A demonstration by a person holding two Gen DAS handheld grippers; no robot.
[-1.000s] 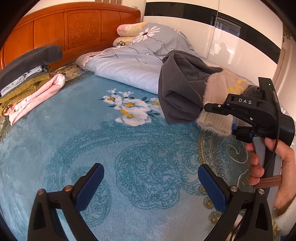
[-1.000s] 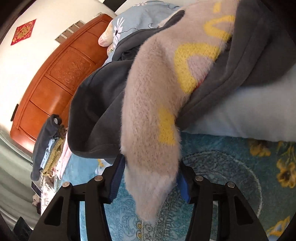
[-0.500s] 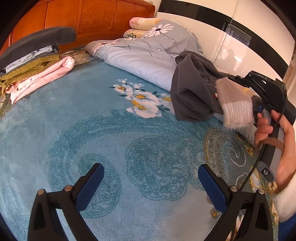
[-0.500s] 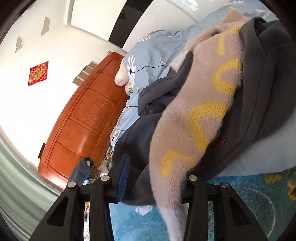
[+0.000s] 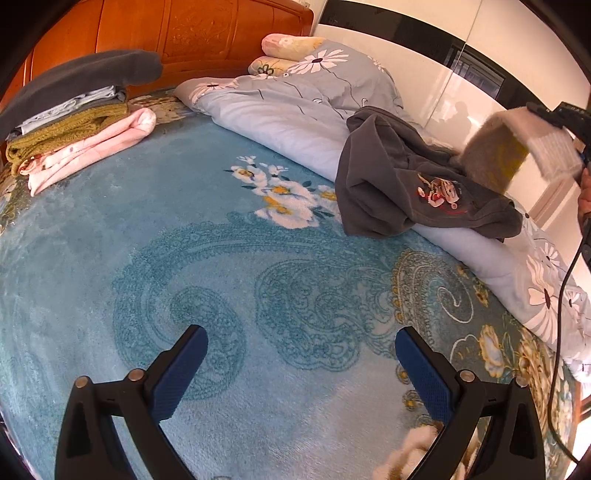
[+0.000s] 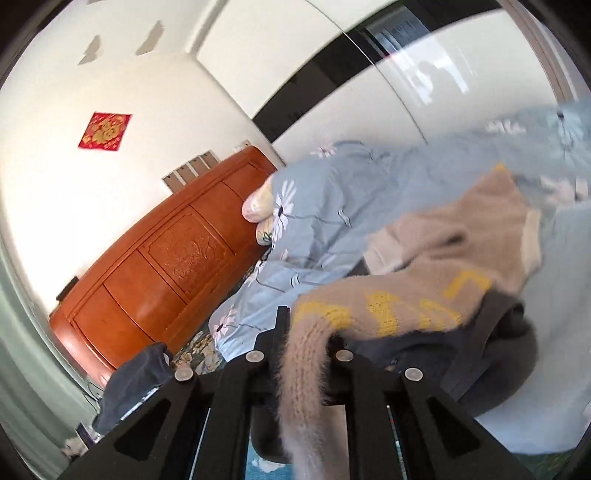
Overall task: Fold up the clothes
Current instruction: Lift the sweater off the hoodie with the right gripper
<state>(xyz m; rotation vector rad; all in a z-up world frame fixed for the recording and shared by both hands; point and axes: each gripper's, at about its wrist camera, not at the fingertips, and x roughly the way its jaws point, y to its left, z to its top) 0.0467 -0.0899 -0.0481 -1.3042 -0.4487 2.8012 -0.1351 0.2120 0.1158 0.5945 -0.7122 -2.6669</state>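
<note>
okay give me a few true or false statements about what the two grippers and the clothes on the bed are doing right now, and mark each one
1. The right gripper is shut on the fuzzy beige sweater. True.
2. The left gripper holds the dark grey garment. False: it is open, holding nothing, over the blue blanket.
3. The dark grey garment lies partly on the light blue quilt. True.
4. The folded stack sits beside the right gripper. False: it sits far off, near the wooden headboard.
</note>
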